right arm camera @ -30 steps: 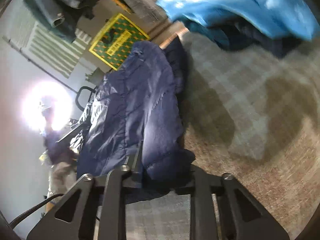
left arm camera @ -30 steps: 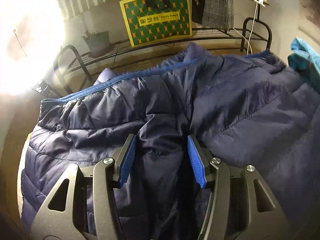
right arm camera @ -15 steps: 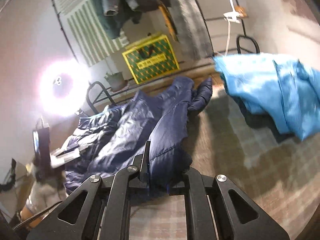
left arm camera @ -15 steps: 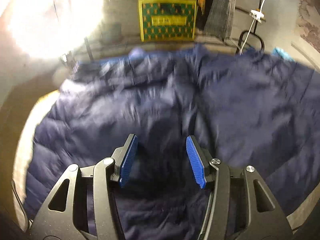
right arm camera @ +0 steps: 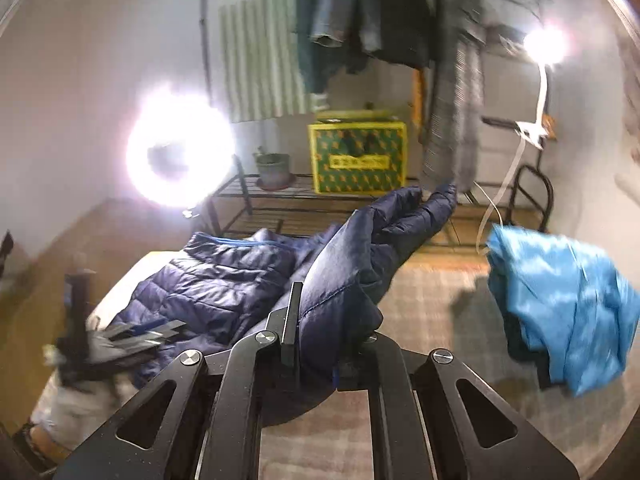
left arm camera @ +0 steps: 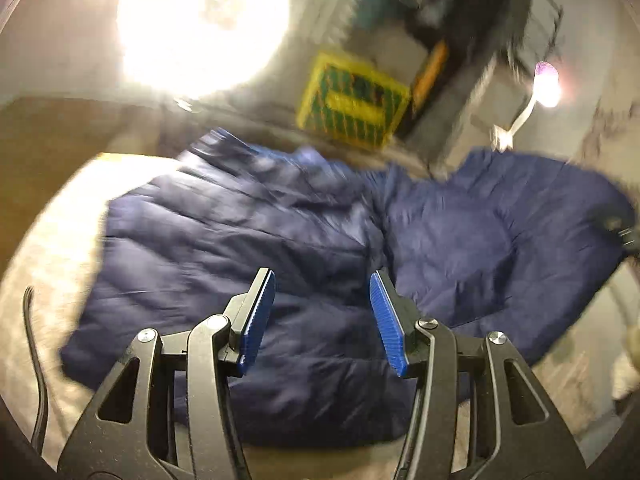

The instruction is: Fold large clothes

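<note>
Navy quilted puffer jacket [left arm camera: 304, 264] spread mid-frame on surface. Right gripper [right arm camera: 320, 344] jaws clamped on lifted jacket edge; left gripper [left arm camera: 322, 312] jaws half-open, empty. Risk: slick fabric slipping out, fold collapsing.

A pale wall [right arm camera: 100, 60] stood ahead of the right gripper, with a glaring ring light [right arm camera: 180, 156] to its upper left. A low black metal rack [right arm camera: 280, 200] ran straight ahead, carrying a potted plant [right arm camera: 273, 168] and a yellow-and-green box [right arm camera: 358, 160]. Dark clothes [right arm camera: 380, 12] hung above it. A second small lamp [right arm camera: 544, 46] shone up to the right. Checked carpet [right arm camera: 432, 300] covered the floor beyond its fingers.
</note>
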`<state>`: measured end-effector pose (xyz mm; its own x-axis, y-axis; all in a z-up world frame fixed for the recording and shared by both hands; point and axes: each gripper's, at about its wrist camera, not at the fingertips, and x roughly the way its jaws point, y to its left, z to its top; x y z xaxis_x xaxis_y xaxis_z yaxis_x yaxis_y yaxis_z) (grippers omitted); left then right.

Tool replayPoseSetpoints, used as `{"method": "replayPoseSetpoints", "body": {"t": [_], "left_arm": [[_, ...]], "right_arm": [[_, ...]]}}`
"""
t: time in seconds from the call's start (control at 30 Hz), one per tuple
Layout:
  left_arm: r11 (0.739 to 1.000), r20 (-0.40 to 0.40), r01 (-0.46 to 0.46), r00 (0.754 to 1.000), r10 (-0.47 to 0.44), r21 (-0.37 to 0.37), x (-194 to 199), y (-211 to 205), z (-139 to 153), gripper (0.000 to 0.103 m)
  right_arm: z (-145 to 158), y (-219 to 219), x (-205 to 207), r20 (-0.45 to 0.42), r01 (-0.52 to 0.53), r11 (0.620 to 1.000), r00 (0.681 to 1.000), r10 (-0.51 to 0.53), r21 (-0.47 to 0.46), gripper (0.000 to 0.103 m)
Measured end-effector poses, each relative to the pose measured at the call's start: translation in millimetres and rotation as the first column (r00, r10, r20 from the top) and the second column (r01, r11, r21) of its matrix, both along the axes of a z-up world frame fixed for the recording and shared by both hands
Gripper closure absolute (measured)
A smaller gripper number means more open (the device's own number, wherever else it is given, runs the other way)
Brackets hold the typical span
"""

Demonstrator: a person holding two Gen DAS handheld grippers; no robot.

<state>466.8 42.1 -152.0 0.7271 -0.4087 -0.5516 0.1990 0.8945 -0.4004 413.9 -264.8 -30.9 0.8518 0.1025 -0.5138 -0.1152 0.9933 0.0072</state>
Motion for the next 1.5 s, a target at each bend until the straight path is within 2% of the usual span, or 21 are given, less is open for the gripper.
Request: {"method": "replayPoseSetpoints", "body": {"t": [0.17,0.27,0.4,0.57,0.67,0.83,0.93,1.03,1.1,1.17,1.23,1.37,1.47,1.5], "left_arm": [[0.992,0.035,-0.121,0.992,0.123,-0.048,-42.4,82.2,-1.6,0.052],[0.983,0.025,-0.177,0.984,0.178,-0.049,-61.5,116.6,-13.1,0.052],[0.973,-0.009,-0.223,0.975,0.223,-0.050,-77.2,144.4,-34.1,0.052],[0.966,-0.032,-0.253,0.967,0.251,-0.051,-91.3,163.7,-49.9,0.052],[0.956,-0.026,-0.287,0.958,0.286,-0.063,-95.5,175.3,-51.3,0.052],[0.940,-0.041,-0.332,0.943,0.330,-0.078,-95.3,192.5,-55.6,0.052],[0.935,-0.048,-0.346,0.938,0.343,-0.079,-96.1,198.6,-58.6,0.052],[0.930,-0.054,-0.359,0.933,0.356,-0.082,-96.5,204.7,-61.8,0.052],[0.928,-0.056,-0.362,0.932,0.358,-0.088,-96.9,206.2,-61.8,0.052],[0.927,-0.054,-0.363,0.932,0.359,-0.094,-97.5,207.1,-60.5,0.052],[0.929,-0.051,-0.357,0.934,0.354,-0.100,-97.0,205.6,-58.1,0.052],[0.937,-0.038,-0.334,0.942,0.332,-0.101,-96.5,197.2,-51.6,0.052],[0.948,-0.026,-0.304,0.953,0.303,-0.095,-93.4,187.1,-46.7,0.052],[0.950,-0.023,-0.296,0.955,0.296,-0.093,-91.7,184.5,-45.1,0.052]], "right_arm": [[0.5,54.4,8.9,0.016,-0.090,0.994,0.996,0.091,-0.058,0.095],[-6.5,86.3,13.6,0.009,-0.144,0.985,0.989,0.145,-0.095,0.095],[-22.3,138.4,18.2,-0.013,-0.240,0.957,0.970,0.241,-0.163,0.095],[-44.8,191.3,30.8,-0.056,-0.328,0.924,0.945,0.323,-0.198,0.095],[-67.7,234.5,41.3,-0.111,-0.396,0.893,0.918,0.381,-0.214,0.096],[-122.6,303.8,44.5,-0.208,-0.515,0.812,0.856,0.473,-0.275,0.096],[-152.5,327.5,41.3,-0.256,-0.561,0.771,0.827,0.501,-0.302,0.096],[-169.8,336.3,40.0,-0.279,-0.578,0.750,0.815,0.508,-0.323,0.096],[-172.9,335.2,43.2,-0.290,-0.580,0.757,0.812,0.507,-0.300,0.096],[-173.4,331.1,47.5,-0.302,-0.605,0.755,0.790,0.533,-0.253,0.095],[-169.5,325.3,48.9,-0.309,-0.634,0.746,0.765,0.565,-0.203,0.090],[-147.2,300.2,40.4,-0.307,-0.693,0.721,0.682,0.663,0.018,0.070],[-121.7,265.0,28.6,-0.262,-0.702,0.694,0.648,0.715,0.158,0.068],[-113.8,253.3,25.5,-0.241,-0.699,0.692,0.651,0.720,0.178,0.068]]}}
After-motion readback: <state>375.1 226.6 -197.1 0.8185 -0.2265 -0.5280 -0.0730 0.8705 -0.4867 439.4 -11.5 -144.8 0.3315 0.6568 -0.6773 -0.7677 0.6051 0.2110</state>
